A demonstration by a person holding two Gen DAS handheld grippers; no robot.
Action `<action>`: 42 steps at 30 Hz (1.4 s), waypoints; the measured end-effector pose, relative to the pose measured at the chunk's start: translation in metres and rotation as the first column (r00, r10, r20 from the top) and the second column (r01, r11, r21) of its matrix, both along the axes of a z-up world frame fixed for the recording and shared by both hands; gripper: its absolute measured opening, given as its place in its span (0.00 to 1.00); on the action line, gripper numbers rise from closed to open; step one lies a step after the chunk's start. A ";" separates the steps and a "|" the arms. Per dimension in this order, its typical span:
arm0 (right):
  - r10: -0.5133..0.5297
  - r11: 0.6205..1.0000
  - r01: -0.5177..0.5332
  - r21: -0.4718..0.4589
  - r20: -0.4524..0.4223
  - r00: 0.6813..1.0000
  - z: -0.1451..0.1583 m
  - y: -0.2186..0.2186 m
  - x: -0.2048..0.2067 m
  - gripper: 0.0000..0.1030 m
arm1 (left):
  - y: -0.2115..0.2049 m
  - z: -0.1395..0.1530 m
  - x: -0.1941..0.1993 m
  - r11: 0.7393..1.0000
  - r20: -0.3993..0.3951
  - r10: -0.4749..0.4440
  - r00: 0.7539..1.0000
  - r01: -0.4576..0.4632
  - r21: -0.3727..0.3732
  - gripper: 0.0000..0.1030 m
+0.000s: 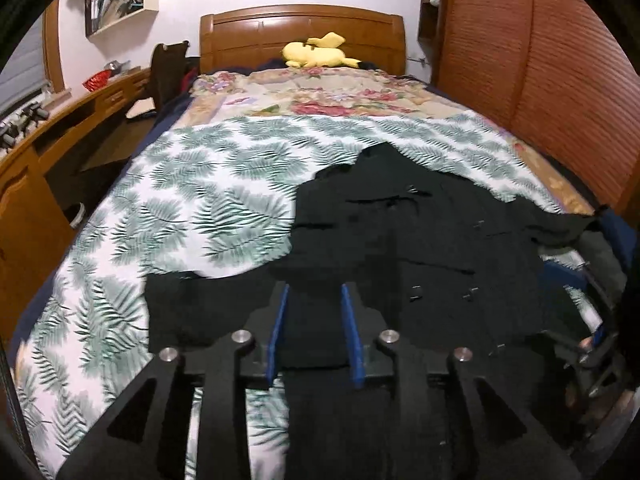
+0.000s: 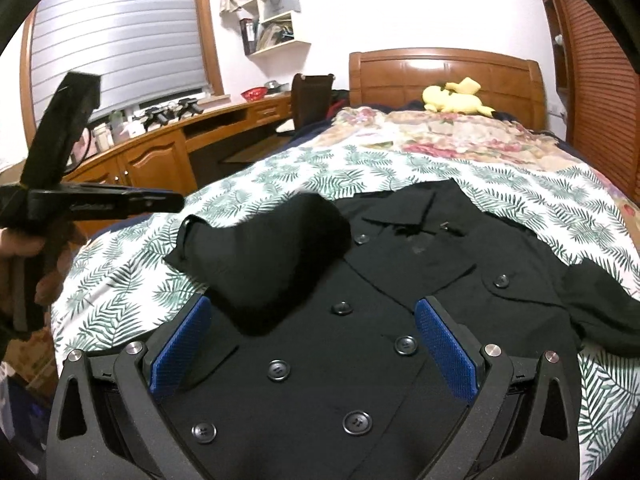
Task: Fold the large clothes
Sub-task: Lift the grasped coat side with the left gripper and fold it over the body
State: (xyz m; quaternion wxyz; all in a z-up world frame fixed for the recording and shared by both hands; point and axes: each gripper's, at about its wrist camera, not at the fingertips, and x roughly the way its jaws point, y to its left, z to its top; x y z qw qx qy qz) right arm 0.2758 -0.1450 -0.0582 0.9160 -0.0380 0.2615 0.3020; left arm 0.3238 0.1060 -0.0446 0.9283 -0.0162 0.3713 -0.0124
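Right claw (image 2: 314, 344): wide apart, holding nothing, just above the black coat (image 2: 400, 280). Left claw (image 1: 314, 332): blue pads (image 1: 352, 336) a bit apart, with black cloth between them; gripping or not, cannot tell. Coat lying button-side up on the leafy sheet (image 1: 200, 208) of the bed (image 1: 304, 32), one sleeve (image 2: 260, 248) folded over the chest at 11 o'clock. Yellow plush toy (image 2: 456, 98) far off at 1 o'clock, by the headboard.

The black coat (image 2: 360, 320) runs off the right wrist view at 6 o'clock, its hem hidden behind the right hand-held gripper (image 2: 316, 344), while shelf clutter (image 2: 276, 28) at 12 o'clock is too small to tell.
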 end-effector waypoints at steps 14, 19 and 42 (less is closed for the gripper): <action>-0.006 0.996 0.003 -0.087 -0.036 0.999 -0.031 0.017 0.013 1.00 | 0.110 -0.089 0.030 0.976 -0.124 0.218 0.968 -0.220 0.001 0.34; -0.012 0.993 0.006 -0.117 -0.055 0.998 -0.043 0.021 0.020 1.00 | 0.125 -0.108 0.044 0.968 -0.145 0.242 0.959 -0.248 -0.023 0.35; -0.041 0.983 0.038 -0.182 -0.012 0.999 -0.035 0.000 -0.013 1.00 | 0.065 -0.044 0.045 0.986 -0.028 0.165 0.986 -0.164 0.035 0.00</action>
